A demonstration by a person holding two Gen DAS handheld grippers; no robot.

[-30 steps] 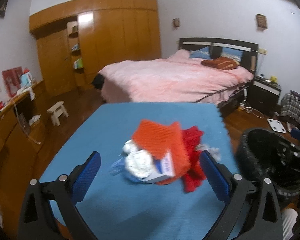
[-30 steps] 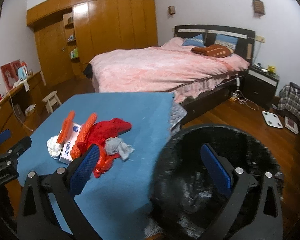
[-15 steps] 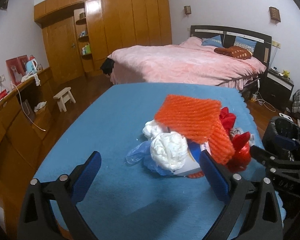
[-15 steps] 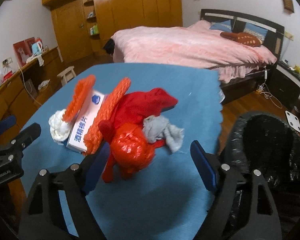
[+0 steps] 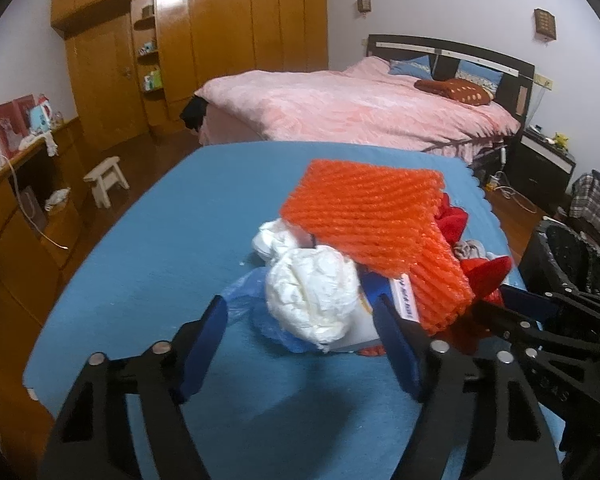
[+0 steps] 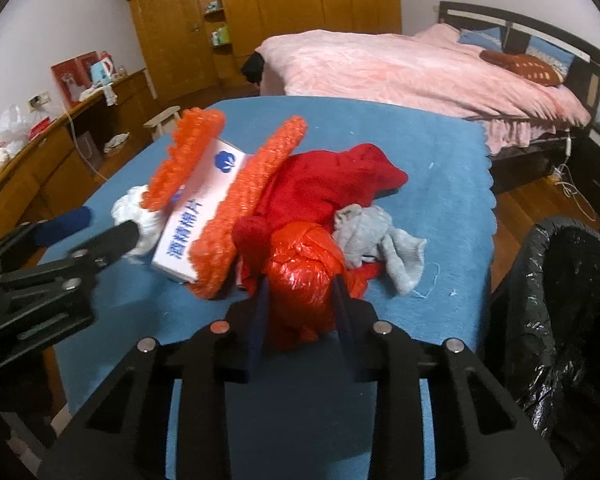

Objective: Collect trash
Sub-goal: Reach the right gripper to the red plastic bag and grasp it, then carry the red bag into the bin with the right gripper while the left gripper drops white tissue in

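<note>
A pile of trash lies on the blue table (image 5: 148,240). It holds a crumpled white paper ball (image 5: 312,292), a blue plastic bag (image 5: 248,292), a white box (image 6: 204,208) wrapped in orange foam net (image 5: 364,212), a red cloth (image 6: 332,184), a grey rag (image 6: 380,240) and a red plastic bag (image 6: 304,276). My left gripper (image 5: 300,340) is open, its fingers on either side of the white ball and blue bag. My right gripper (image 6: 300,308) is shut on the red plastic bag. The right gripper also shows in the left wrist view (image 5: 540,320).
A bin lined with a black bag (image 6: 560,300) stands at the table's right edge. Beyond the table are a pink bed (image 5: 360,112), a wooden wardrobe (image 5: 180,48), a small white stool (image 5: 106,180) and a wooden sideboard (image 5: 12,208) on the left.
Both grippers moved in on the pile. The right gripper closed on the red plastic bag. The left gripper narrowed around the white ball.
</note>
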